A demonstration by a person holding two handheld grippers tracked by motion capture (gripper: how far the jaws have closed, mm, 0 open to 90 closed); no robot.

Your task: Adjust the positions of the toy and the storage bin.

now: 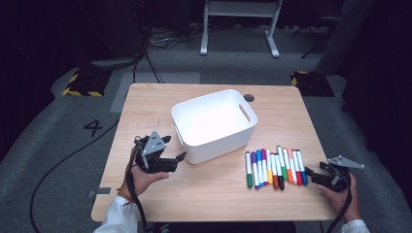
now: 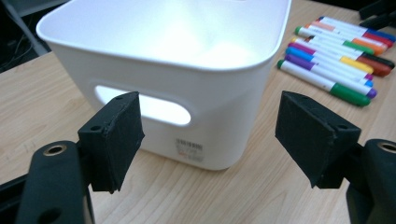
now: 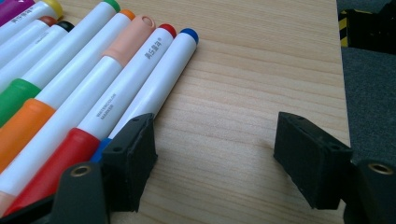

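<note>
Starting at the left of the bench (image 1: 145, 194), the left tool (image 1: 179, 156) hangs with its jaws wide and empty, just beside the near wall of the white bin (image 1: 214, 124); in the left gripper view that wall and its handle slot face the jaws. To the right of the bin lies a row of markers (image 1: 274, 167), side by side and touching. Farthest right, the right tool (image 1: 311, 174) is also spread wide and empty, low at the blue marker (image 3: 159, 86) on the row's edge. To grasp well, it should probably straddle that outermost marker alone at mid-barrel, closing squarely so the red neighbour (image 3: 123, 98) is not nudged
</note>
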